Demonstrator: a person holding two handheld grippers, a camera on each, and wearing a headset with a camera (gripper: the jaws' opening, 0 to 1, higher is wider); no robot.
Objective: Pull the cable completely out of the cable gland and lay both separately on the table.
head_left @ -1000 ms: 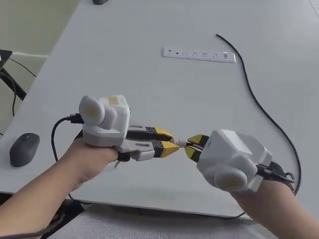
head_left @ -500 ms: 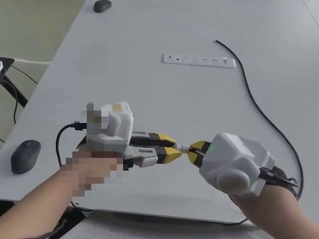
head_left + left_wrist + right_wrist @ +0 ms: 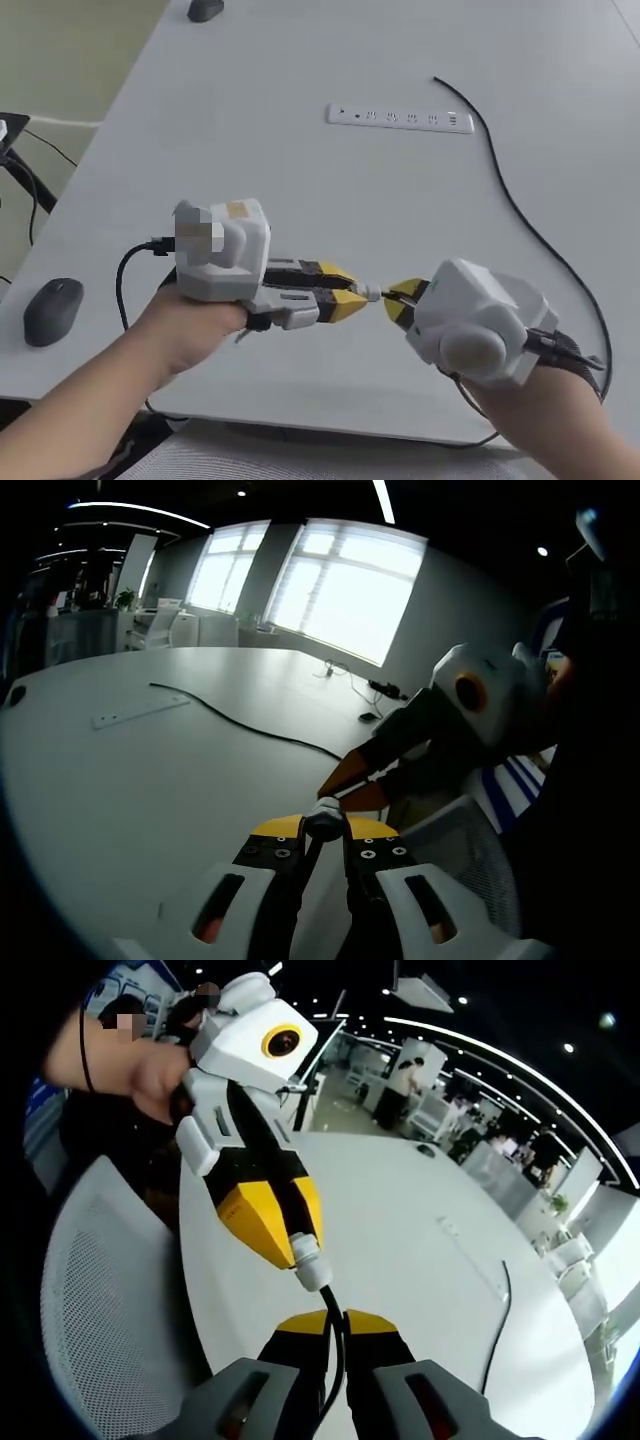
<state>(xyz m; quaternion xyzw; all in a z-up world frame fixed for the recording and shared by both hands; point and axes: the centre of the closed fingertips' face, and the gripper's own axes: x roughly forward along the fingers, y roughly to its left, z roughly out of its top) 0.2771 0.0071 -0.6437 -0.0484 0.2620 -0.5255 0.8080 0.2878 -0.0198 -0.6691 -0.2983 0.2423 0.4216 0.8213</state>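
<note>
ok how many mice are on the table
2. One mouse sits near the table's left edge, close to the person. A second mouse is at the far end, cut off by the top of the head view. Others may lie outside the frame.

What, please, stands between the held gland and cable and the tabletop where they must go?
Nothing visible: the table beneath the cable gland and cable is bare; the power strip and black cord lie farther away.
</note>
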